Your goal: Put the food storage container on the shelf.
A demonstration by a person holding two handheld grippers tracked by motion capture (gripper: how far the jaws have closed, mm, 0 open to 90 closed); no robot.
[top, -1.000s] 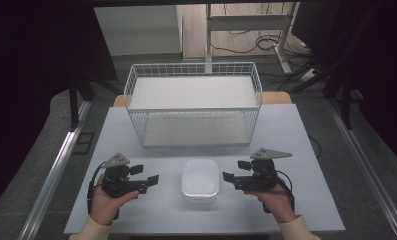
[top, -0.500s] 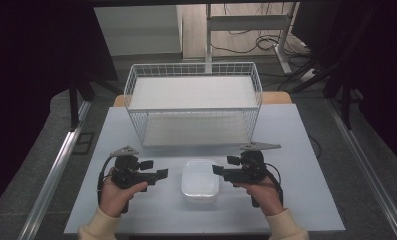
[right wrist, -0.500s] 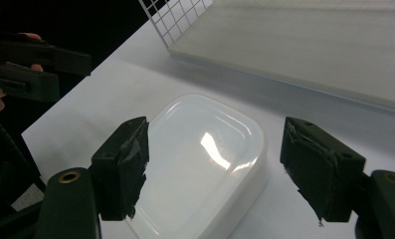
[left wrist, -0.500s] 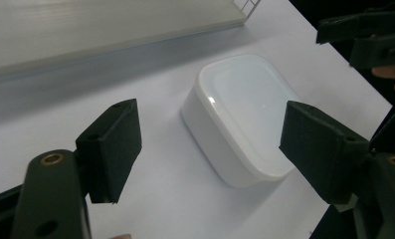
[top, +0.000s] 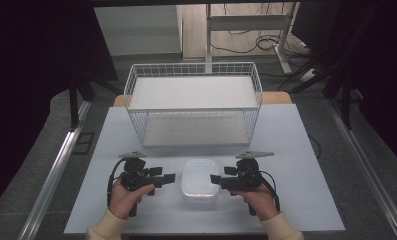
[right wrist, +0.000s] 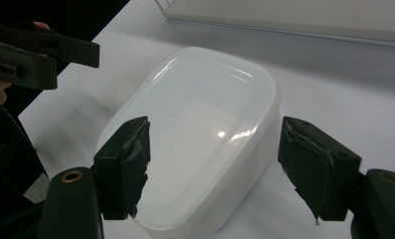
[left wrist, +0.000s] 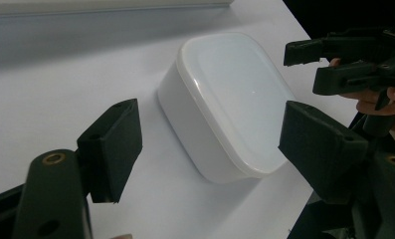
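Both grippers have closed in toward the middle of the table (top: 306,150) since a second ago. Behind them stands the wire basket (top: 193,102). Between them, near the front edge, sits the white lidded box (top: 200,180): smooth plastic, probably light, stiff and slippery, best taken across its side walls under the lid rim. Left gripper (top: 169,178) and right gripper (top: 216,179) flank it, jaws spread, holding nothing.

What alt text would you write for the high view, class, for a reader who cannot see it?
Two hand-held grippers, left gripper and right gripper, both open, flank a lidded white container on a pale table. A white wire basket stands behind it.
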